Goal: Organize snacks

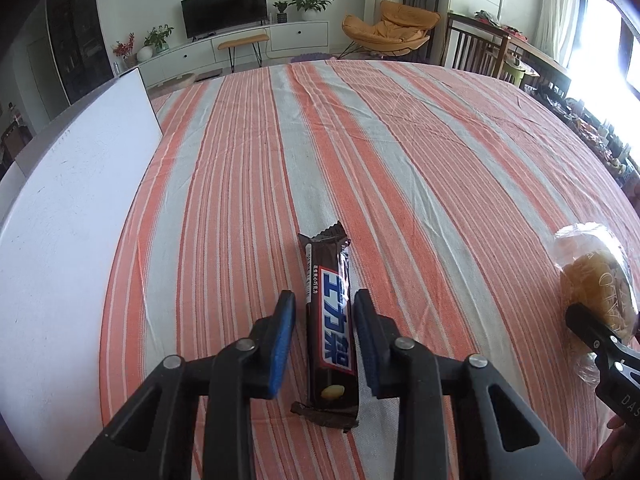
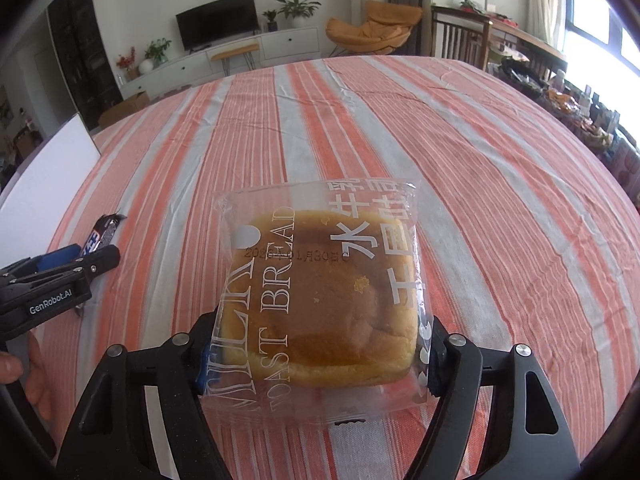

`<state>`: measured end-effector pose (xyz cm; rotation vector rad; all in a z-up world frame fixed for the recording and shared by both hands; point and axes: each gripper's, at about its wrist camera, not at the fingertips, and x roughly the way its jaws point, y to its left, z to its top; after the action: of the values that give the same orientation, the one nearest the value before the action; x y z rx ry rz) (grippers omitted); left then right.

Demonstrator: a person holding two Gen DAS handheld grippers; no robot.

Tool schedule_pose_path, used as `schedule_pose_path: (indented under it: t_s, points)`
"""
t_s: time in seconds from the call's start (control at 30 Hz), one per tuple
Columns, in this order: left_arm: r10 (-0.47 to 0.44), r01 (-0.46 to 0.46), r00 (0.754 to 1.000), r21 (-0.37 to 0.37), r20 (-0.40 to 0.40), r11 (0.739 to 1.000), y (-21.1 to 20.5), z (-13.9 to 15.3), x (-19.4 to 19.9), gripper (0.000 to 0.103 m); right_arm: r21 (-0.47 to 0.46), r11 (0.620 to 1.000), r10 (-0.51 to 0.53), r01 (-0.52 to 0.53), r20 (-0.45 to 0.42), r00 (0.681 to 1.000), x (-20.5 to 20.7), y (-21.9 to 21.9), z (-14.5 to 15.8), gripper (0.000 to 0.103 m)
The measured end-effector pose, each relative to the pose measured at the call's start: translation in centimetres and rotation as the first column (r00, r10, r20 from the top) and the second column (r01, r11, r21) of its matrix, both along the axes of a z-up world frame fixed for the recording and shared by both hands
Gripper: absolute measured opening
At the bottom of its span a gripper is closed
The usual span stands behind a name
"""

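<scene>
A dark brown chocolate bar [image 1: 330, 320] with a blue-and-white label lies lengthwise on the striped tablecloth [image 1: 400, 140]. My left gripper [image 1: 324, 294] straddles its near half, blue pads drawn in against its long sides. In the right wrist view the left gripper [image 2: 96, 254] sits at the left edge with the bar's [image 2: 105, 230] far end poking out. A clear packet of toast bread [image 2: 320, 280] sits between the jaws of my right gripper [image 2: 322, 322], whose pads press the wrapper's two sides. The packet [image 1: 596, 284] also shows at the right edge of the left wrist view.
A white board [image 1: 72, 220] lies flat along the table's left side. Orange-and-grey striped cloth stretches ahead of both grippers. Beyond the far edge stand a TV cabinet [image 1: 240, 40], an orange chair [image 1: 388, 28] and wooden chairs [image 1: 476, 48]. A hand [image 2: 12, 364] holds the left gripper.
</scene>
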<state>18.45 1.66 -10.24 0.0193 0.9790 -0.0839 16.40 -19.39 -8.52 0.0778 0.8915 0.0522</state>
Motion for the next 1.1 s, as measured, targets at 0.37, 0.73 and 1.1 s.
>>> schedule_pose_path:
  t_s: [0.37, 0.73, 1.1]
  points:
    - [-0.062, 0.076, 0.996, -0.263, 0.063, 0.962, 0.5, 5.6, -9.4, 0.017, 0.089, 0.996, -0.025, 0.011, 0.158, 0.987, -1.9, -0.9, 2.8, 0.076]
    - [-0.057, 0.101, 0.992, -0.423, 0.116, 0.9, 5.3, 12.0, -18.7, 0.017, 0.127, 0.991, 0.021, -0.047, 0.199, 0.98, -3.4, -0.3, 3.5, 0.076]
    - [0.315, -0.212, 0.922, -0.388, 0.224, 0.897, 22.2, 17.2, -21.8, 0.017, 0.139, 0.905, 0.348, -0.401, 0.301, 0.888, -6.5, 11.7, 11.5, 0.076]
